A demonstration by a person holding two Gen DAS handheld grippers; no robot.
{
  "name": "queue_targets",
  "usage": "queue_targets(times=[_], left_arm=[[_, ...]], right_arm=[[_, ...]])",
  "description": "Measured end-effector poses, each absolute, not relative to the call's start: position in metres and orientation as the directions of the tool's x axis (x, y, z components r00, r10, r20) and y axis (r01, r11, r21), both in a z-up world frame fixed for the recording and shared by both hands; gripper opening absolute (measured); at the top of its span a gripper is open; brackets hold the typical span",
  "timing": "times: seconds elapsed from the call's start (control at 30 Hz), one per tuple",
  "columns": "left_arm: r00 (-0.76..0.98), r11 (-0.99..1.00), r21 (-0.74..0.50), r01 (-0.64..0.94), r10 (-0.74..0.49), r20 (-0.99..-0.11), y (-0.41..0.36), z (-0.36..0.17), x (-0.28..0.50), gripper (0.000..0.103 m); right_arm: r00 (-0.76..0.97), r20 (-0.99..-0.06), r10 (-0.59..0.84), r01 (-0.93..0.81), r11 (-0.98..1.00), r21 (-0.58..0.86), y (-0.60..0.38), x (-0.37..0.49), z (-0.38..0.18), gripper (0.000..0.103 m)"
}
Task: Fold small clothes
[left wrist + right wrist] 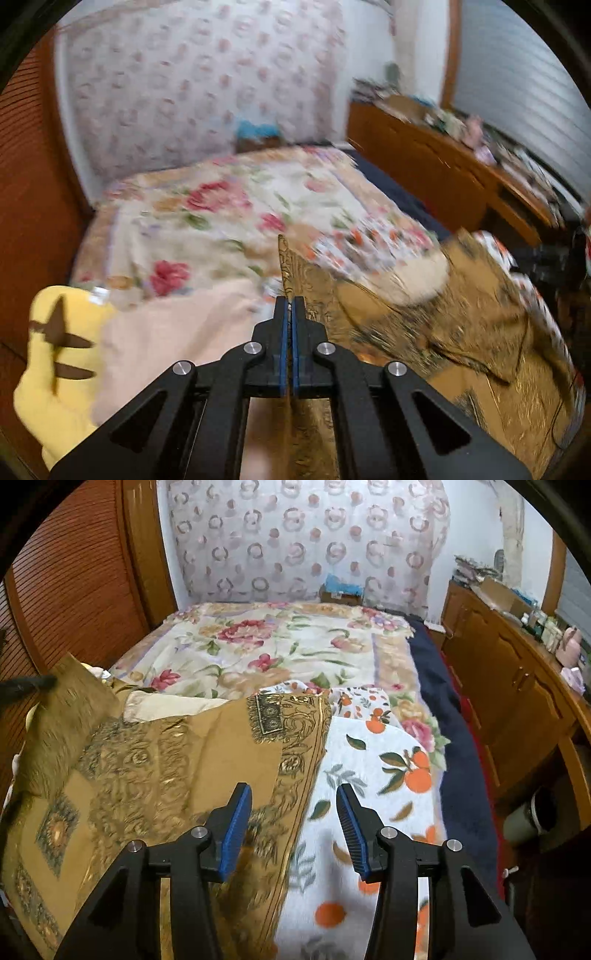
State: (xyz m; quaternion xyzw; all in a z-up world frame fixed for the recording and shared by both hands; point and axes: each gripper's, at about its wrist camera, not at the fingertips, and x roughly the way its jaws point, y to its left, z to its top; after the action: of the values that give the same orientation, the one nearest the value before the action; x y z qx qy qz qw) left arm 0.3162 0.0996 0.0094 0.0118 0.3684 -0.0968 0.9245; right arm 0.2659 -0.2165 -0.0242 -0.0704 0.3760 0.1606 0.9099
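A gold-brown patterned cloth (177,760) lay spread on the bed, its left corner lifted and pinched in the left claw (290,306); its right edge overlapped a white orange-print cloth (373,775).

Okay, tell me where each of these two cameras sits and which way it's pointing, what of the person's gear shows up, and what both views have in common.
Left wrist: on the left gripper, looking forward and down over the bed; its fingers are shut on a corner of the gold patterned cloth.
Right wrist: on the right gripper, looking forward and down along the bed; its open fingers hang over the gold patterned cloth's edge and the orange-print cloth.
Shared: the gold cloth, the floral bedspread, the circle-print curtain and the wooden cabinet.
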Motion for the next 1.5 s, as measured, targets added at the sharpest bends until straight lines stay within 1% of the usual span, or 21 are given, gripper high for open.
queue_targets(times=[0.13, 0.27, 0.37, 0.4, 0.47, 0.5, 0.53, 0.57, 0.6, 0.7, 0.8, 0.9, 1.07, 1.2, 1.37, 1.47, 1.5], left_arm=[[0.714, 0.993, -0.024, 0.118, -0.102, -0.693, 0.128, 0.008, 0.318, 0.003], [0.705, 0.996, -0.041, 0.080, -0.086, -0.704, 0.143, -0.004, 0.317, 0.003], [0.703, 0.996, -0.045, 0.074, -0.084, -0.706, 0.144, -0.009, 0.316, 0.003], [0.706, 0.996, -0.048, 0.075, -0.087, -0.703, 0.145, -0.009, 0.314, 0.003], [0.711, 0.995, -0.059, 0.083, -0.101, -0.695, 0.147, -0.009, 0.313, 0.003], [0.715, 0.994, -0.067, 0.086, -0.109, -0.691, 0.146, -0.007, 0.316, 0.003], [0.720, 0.993, -0.078, 0.093, -0.121, -0.683, 0.145, -0.006, 0.315, 0.003], [0.723, 0.992, -0.081, 0.095, -0.125, -0.679, 0.145, -0.005, 0.314, 0.003], [0.733, 0.992, -0.078, 0.094, -0.122, -0.670, 0.144, -0.002, 0.311, 0.003], [0.756, 0.992, -0.080, 0.095, -0.124, -0.643, 0.143, 0.008, 0.302, 0.003], [0.777, 0.993, -0.076, 0.092, -0.119, -0.618, 0.145, 0.020, 0.292, 0.003], [0.802, 0.994, -0.073, 0.085, -0.112, -0.586, 0.148, 0.034, 0.281, 0.003], [0.822, 0.992, -0.077, 0.099, -0.125, -0.555, 0.143, 0.047, 0.270, 0.003], [0.822, 0.992, -0.060, 0.110, -0.125, -0.556, 0.135, 0.047, 0.264, 0.003], [0.809, 0.991, -0.050, 0.123, -0.129, -0.574, 0.128, 0.039, 0.265, 0.003], [0.808, 0.988, -0.064, 0.139, -0.151, -0.570, 0.126, 0.037, 0.259, 0.003], [0.810, 0.988, -0.065, 0.143, -0.154, -0.566, 0.124, 0.039, 0.256, 0.003]], right_arm=[[0.634, -0.740, 0.226, -0.321, 0.947, 0.014, -0.213, 0.302, -0.037, 0.049], [0.619, -0.747, 0.245, -0.309, 0.949, 0.055, -0.212, 0.327, -0.042, 0.049], [0.622, -0.743, 0.247, -0.314, 0.948, 0.052, -0.206, 0.333, -0.041, 0.048], [0.625, -0.743, 0.240, -0.315, 0.948, 0.041, -0.204, 0.333, -0.041, 0.045], [0.628, -0.745, 0.226, -0.331, 0.944, 0.007, -0.199, 0.333, -0.043, 0.029], [0.626, -0.746, 0.228, -0.343, 0.939, 0.000, -0.196, 0.332, -0.043, 0.024], [0.625, -0.747, 0.226, -0.353, 0.935, -0.013, -0.194, 0.329, -0.042, 0.016], [0.619, -0.750, 0.234, -0.368, 0.930, -0.014, -0.193, 0.329, -0.043, 0.005], [0.614, -0.748, 0.251, -0.383, 0.924, -0.005, -0.193, 0.329, -0.043, 0.003], [0.688, -0.686, 0.238, -0.360, 0.932, -0.038, -0.198, 0.315, -0.025, 0.002], [0.776, -0.595, 0.211, -0.309, 0.949, -0.067, -0.209, 0.289, 0.006, 0.002], [0.806, -0.560, 0.193, -0.287, 0.954, -0.084, -0.215, 0.273, 0.020, 0.002], [0.800, -0.559, 0.218, -0.293, 0.955, -0.047, -0.221, 0.267, 0.019, 0.002], [0.771, -0.598, 0.221, -0.301, 0.953, -0.035, -0.215, 0.280, 0.003, 0.002], [0.745, -0.640, 0.190, -0.282, 0.958, -0.044, -0.209, 0.307, -0.007, 0.002], [0.743, -0.632, 0.220, -0.294, 0.956, -0.013, -0.210, 0.309, -0.007, 0.002], [0.753, -0.614, 0.237, -0.296, 0.955, 0.005, -0.211, 0.307, -0.004, 0.002]])
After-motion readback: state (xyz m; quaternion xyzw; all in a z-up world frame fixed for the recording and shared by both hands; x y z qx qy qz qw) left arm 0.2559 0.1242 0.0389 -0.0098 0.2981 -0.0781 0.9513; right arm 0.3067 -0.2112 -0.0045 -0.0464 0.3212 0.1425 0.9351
